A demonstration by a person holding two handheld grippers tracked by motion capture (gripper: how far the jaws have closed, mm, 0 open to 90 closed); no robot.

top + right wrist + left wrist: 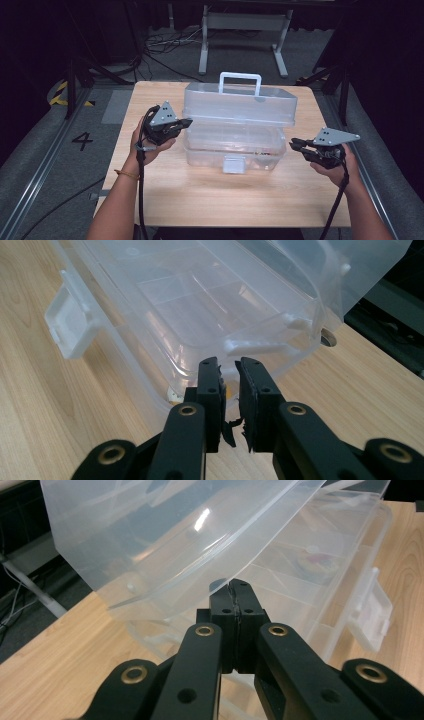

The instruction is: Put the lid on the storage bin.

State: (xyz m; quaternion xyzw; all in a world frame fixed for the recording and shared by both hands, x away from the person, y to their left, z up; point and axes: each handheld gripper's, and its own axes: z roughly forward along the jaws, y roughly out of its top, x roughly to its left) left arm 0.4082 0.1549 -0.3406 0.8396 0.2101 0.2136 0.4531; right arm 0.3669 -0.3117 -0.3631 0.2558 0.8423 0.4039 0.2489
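A clear plastic toolbox point(235, 150) stands mid-table with its lid point(240, 105) raised partway and a white handle point(240, 80) on top. Its front latch point(233, 164) hangs loose. My left gripper point(187, 121) is at the box's left end; its jaws are shut, and the tips point(236, 587) meet the underside of the lid's rim point(200, 575). My right gripper point(292, 144) hovers at the box's right end. Its jaws point(229, 365) stand a narrow gap apart with nothing between them, just short of the base's corner point(250, 345). Small coloured bits point(317, 562) lie inside the compartments.
The wooden table point(200, 200) has bare room in front of the box and at both sides. Beyond its far edge stand a white metal frame point(240, 30) and loose cables on grey floor. A dark rail point(45, 165) runs along the left.
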